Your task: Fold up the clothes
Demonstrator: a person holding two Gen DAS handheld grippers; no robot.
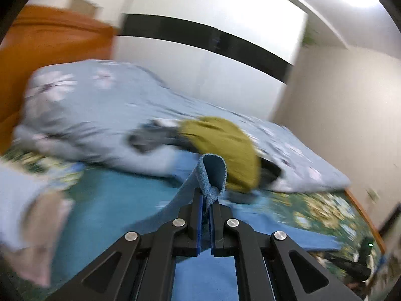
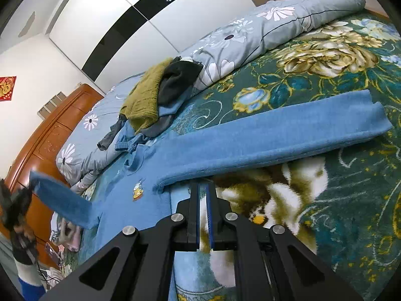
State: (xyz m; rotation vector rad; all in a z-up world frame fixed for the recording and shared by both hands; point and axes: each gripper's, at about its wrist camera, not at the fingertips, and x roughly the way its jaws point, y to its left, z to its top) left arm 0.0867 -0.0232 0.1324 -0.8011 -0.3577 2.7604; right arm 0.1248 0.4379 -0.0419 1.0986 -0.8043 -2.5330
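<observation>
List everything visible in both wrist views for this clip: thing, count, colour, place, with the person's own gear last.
blue sweater: one, blue with a small cartoon patch, spread on the blanket; one sleeve folded across, the other lifted.
floral blanket: one, dark green with gold flowers, covering the bed.
quilt: one, pale blue with white daisies, bunched along the bed's far side.
clothes pile: one heap, olive, black and grey, on the quilt.
headboard: one, orange-brown wood, at the bed's end.
wardrobe: one, white with a black band, behind the bed.
red decoration: one, on the wall.
left hand-held gripper: black, shut on the lifted sleeve's cuff.
right hand-held gripper: black, shut, at the folded sleeve's edge.
</observation>
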